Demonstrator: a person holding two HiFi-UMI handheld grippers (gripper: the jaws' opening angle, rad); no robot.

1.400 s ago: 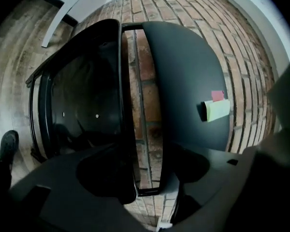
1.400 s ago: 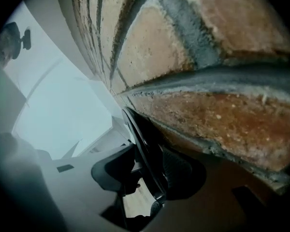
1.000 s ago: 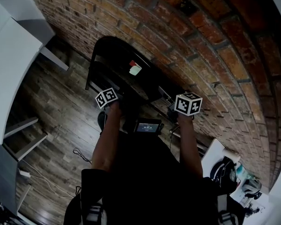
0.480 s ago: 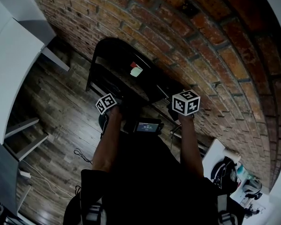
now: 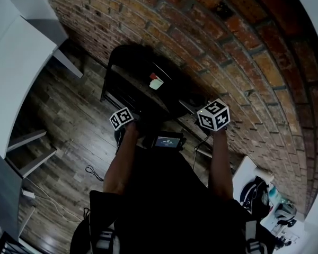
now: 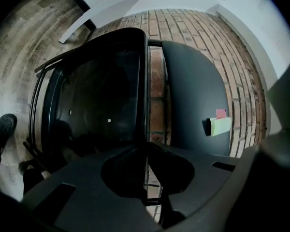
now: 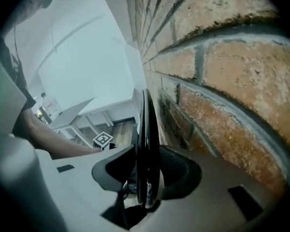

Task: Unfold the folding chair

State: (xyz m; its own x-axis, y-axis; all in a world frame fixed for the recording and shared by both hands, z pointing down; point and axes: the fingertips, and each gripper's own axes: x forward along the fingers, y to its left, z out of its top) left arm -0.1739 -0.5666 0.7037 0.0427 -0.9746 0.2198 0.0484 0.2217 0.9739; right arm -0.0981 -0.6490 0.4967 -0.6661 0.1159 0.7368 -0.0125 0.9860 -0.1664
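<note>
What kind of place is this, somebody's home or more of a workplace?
Probably a loft-style office or studio, though I can't be sure. It has a bare red brick wall, a dark wood plank floor, a white table at the side, and a black folding chair by the wall.

Head view: black metal folding chair [image 5: 130, 62], lower part hidden behind person's forearms & torso. Jaws of left gripper [image 5: 122, 118] & right gripper [image 5: 213, 115] hidden under marker cubes. Red-and-green paper sticker [image 5: 156, 82] & small lit screen [image 5: 167, 142]: txt too small to read.

The folding chair [image 6: 101, 91] is smooth, glossy black metal, the wall [image 5: 228, 41] rough brick, the floor [image 5: 63, 120] grained wooden planks.
</note>
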